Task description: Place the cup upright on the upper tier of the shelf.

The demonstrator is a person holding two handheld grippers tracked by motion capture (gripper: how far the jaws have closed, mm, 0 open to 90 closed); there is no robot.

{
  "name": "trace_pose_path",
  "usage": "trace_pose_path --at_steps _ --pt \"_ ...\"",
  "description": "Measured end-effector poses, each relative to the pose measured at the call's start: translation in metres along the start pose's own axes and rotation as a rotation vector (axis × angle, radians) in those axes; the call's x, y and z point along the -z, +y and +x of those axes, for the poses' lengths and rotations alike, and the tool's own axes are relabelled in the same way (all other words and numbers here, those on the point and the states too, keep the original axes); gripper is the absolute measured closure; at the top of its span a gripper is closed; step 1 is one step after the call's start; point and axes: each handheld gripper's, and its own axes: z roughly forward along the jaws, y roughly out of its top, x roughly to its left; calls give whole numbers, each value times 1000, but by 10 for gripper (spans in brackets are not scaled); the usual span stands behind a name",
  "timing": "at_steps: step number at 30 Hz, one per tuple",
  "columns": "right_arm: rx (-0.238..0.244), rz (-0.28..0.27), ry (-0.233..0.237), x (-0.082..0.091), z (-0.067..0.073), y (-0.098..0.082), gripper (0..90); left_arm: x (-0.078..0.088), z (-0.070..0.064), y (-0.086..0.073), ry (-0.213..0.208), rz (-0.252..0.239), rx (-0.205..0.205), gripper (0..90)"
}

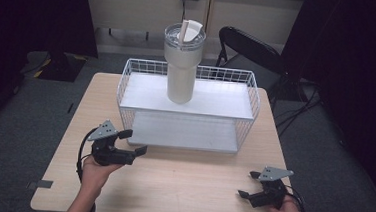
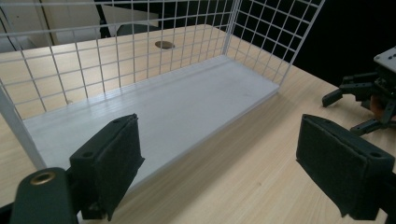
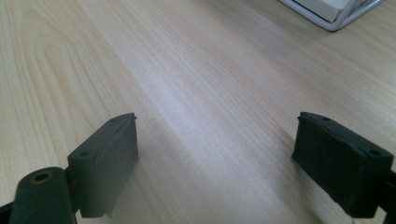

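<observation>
Beside the wire basket's (image 1: 188,103) near left corner, your left claw (image 1: 133,142) hangs spread with nothing between its pads, aimed across the front of the basket's lower white shelf (image 2: 154,116). Your right claw (image 1: 249,185) sits low over the tabletop (image 1: 180,185), well off the basket's near right corner, also spread and empty, with bare wood under it in the right gripper view.

The tumbler (image 1: 182,60) stands upright on the basket's upper white shelf (image 1: 142,93), about midway along it and toward the back, its lid and handle on top. Neither claw touches it.

My reading is that the tumbler is what you are after, though both claws are down at the basket's foot. If so, take the left claw up and over the front rim rather than through the mesh, and keep the cable off the wires. Approach level, square to the narrow lower body, where the pads should span it more easily than the wide top. Close slowly: it is tall and probably top-heavy, so a glancing pad could tip it against the back wires. Lift straight up until the base clears the rim before you carry it away from the basket.
</observation>
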Motion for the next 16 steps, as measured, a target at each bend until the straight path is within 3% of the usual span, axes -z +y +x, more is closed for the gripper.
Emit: trace_pose_path --at_steps 8,14,16 --pt "0 0 0 0 0 0 130 -6 4 -32 14 37 41 135" --pt "0 0 0 0 0 0 130 -12 7 -59 45 103 53 134" --pt "0 0 0 0 0 0 130 -15 9 -69 67 154 46 132"
